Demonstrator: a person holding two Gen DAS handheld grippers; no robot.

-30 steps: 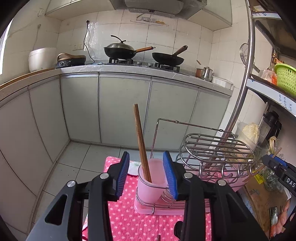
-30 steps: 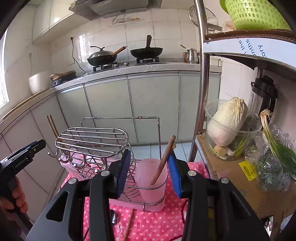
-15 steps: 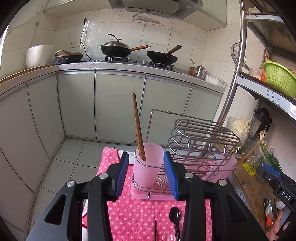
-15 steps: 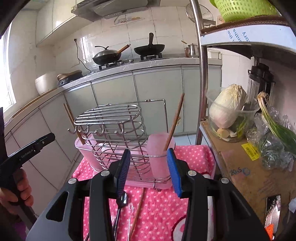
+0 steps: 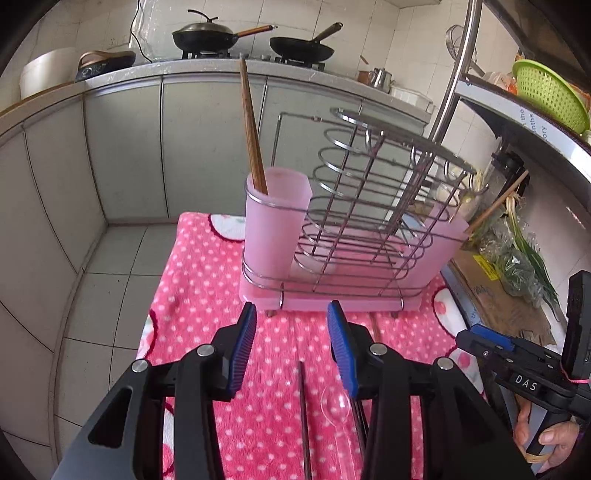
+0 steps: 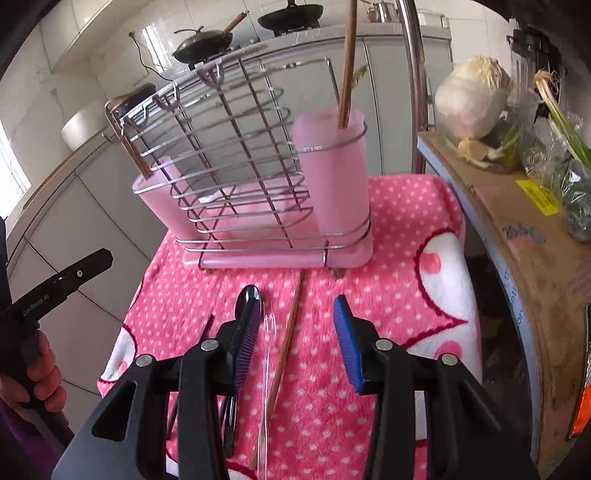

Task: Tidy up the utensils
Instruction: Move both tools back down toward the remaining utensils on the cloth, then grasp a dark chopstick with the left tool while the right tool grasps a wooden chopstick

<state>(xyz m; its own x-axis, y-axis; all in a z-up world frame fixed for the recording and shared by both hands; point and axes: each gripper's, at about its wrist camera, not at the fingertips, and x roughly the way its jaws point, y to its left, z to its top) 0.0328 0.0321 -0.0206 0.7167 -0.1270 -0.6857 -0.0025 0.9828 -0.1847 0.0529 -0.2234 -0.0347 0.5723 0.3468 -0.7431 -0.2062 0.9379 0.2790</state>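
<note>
A wire utensil rack with pink cups stands on a pink dotted cloth; it also shows in the right wrist view. One pink cup holds a wooden chopstick. The other end cup holds a chopstick too. On the cloth lie a wooden chopstick, a black spoon, a clear spoon and a dark chopstick. My left gripper is open and empty above them. My right gripper is open and empty over the wooden chopstick.
A cardboard box with cabbage and greens stands to the right of the cloth. A steel shelf post rises behind the rack. Kitchen cabinets and a stove with pans line the back wall. Tiled floor drops away left.
Both grippers pulled back and tilted down from the rack. The utensils on the cloth have come into view below the open jaws.
</note>
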